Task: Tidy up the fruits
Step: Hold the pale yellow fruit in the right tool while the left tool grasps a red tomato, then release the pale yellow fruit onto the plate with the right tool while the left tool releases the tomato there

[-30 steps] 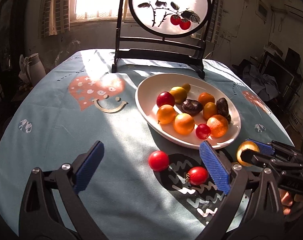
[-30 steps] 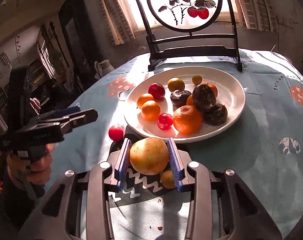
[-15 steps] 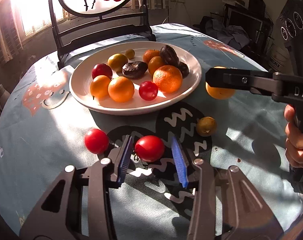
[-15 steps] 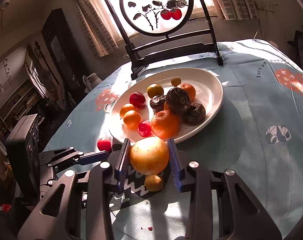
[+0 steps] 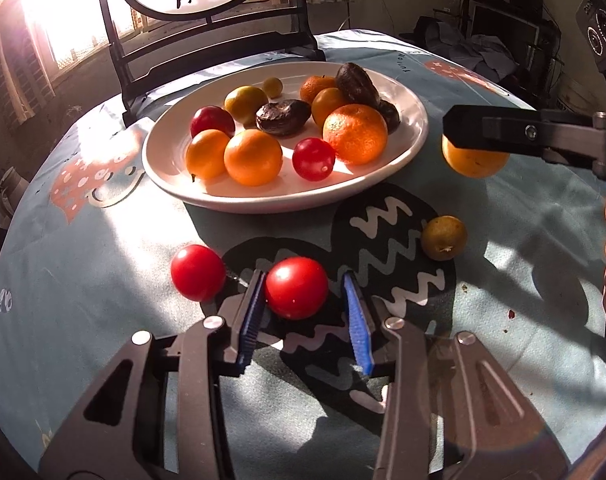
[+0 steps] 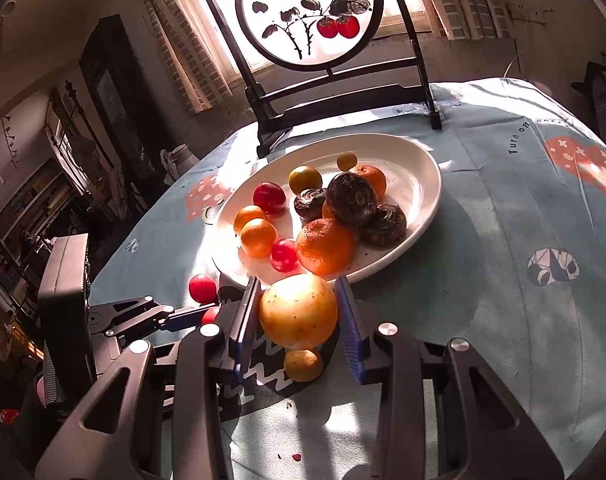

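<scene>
In the left wrist view the left gripper (image 5: 303, 304), wide apart a second ago, has just been closing around a red tomato (image 5: 296, 287) on the cloth (image 5: 83, 288); one pad is touching, the other showing a gap, so pickup is starting, with one more tomato (image 5: 197, 278) beside it and one small yellow fruit (image 5: 443, 237) loose. In the right wrist view the right gripper (image 6: 299, 312) is clamping a yellow fruit (image 6: 298, 311) just short of the plate (image 6: 419, 184), which is carrying about eleven fruits.

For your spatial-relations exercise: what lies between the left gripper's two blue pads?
A red tomato, seen in the left wrist view; the left gripper has just been closing around it.
</scene>
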`<state>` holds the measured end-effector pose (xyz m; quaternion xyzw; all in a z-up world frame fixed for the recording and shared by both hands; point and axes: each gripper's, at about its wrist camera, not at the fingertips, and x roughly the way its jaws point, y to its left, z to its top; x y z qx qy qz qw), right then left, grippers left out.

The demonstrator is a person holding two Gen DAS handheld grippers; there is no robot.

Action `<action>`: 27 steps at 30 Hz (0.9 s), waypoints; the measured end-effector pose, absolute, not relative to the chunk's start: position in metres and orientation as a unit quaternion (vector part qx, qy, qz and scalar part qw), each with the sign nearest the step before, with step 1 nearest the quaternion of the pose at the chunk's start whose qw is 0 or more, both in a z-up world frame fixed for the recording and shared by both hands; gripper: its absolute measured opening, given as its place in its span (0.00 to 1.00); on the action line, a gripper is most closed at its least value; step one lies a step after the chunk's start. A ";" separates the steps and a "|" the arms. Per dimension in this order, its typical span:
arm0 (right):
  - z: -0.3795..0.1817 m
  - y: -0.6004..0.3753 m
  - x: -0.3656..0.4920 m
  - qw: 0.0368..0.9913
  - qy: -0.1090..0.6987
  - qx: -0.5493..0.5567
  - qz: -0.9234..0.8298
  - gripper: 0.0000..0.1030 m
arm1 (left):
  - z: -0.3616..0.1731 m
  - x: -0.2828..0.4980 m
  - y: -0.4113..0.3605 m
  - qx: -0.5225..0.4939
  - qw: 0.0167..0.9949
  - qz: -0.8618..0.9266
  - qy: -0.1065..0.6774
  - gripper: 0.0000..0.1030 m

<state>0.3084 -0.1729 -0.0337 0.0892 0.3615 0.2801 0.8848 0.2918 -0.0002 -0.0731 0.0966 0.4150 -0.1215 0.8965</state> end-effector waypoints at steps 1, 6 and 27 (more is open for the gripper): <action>-0.033 -0.173 0.308 0.885 0.361 0.088 0.280 0.37 | -0.073 0.292 0.000 0.097 0.897 -0.119 0.416 0.33; -0.032 -0.173 0.308 0.885 0.358 0.088 0.283 0.37 | -0.073 0.293 0.003 0.093 0.897 -0.116 0.416 0.30; -0.028 -0.141 0.307 0.882 0.336 0.055 0.327 0.37 | -0.022 0.292 0.015 0.020 0.913 -0.153 0.377 0.29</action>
